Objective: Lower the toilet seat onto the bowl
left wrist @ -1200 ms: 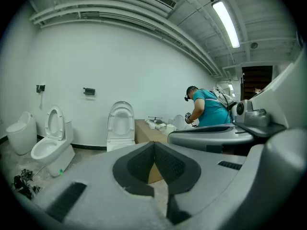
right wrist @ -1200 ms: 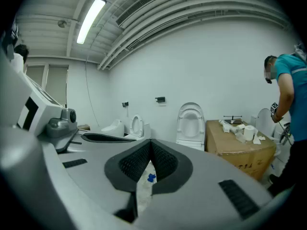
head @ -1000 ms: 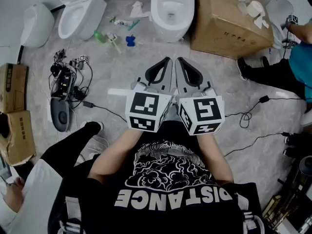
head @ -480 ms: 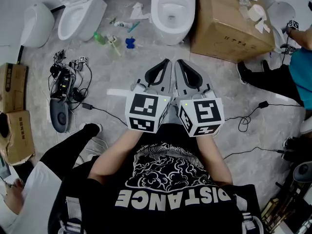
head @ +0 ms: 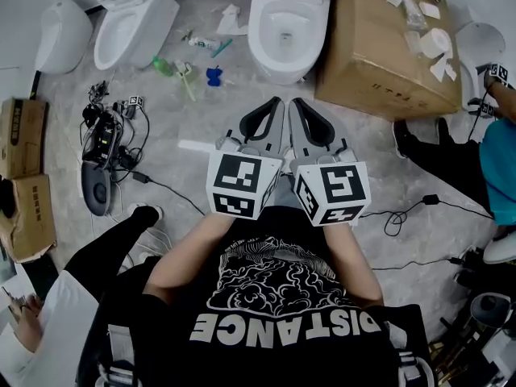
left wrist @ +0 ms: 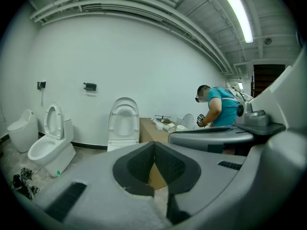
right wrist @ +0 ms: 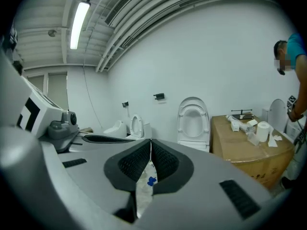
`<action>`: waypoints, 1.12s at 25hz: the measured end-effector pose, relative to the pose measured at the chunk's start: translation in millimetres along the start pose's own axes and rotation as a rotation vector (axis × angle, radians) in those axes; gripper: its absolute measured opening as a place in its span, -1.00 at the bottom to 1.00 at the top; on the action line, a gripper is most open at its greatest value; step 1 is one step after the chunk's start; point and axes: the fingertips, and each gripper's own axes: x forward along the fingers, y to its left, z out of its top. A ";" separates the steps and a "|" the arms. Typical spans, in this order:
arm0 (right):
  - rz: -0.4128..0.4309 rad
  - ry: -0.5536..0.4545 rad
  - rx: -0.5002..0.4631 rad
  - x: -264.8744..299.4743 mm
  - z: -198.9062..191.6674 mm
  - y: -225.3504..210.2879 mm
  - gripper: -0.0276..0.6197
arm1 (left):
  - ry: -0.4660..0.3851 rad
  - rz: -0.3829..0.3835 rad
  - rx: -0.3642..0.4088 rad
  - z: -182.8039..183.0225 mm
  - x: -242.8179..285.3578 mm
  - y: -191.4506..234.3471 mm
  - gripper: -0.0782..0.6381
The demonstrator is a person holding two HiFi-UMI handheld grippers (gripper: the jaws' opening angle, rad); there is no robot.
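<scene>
**Both grippers clenched, seat up**

I am holding the left gripper (head: 276, 105) and the right gripper (head: 297, 105) side by side, short of the toilet (head: 282, 61) and pointing at it. Both pairs of jaws are pressing together with nothing between them. The seat (left wrist: 123, 121) is standing upright at the back of the toilet, leaving the bowl (head: 256, 24) open. A box (head: 387, 55) is sitting just right of the toilet, and a person (head: 501, 156) is working beyond the box. A second toilet (head: 129, 18) is standing to the toilet's left.
</scene>
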 end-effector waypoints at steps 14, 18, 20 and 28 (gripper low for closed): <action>0.101 -0.009 0.008 48.3 37.8 -93.2 -0.86 | 0.013 0.053 0.021 46.7 107.9 -4.9 -0.76; 0.116 -0.014 0.030 57.5 40.7 -100.8 -0.86 | 0.010 0.057 0.029 54.4 120.0 0.2 -0.75; 0.114 -0.030 0.029 62.1 45.0 -104.0 -0.86 | 0.008 0.059 0.027 57.6 125.3 4.7 -0.76; 0.104 -0.026 0.014 93.3 55.0 -114.4 -0.86 | 0.004 0.046 0.007 64.4 149.5 26.5 -0.76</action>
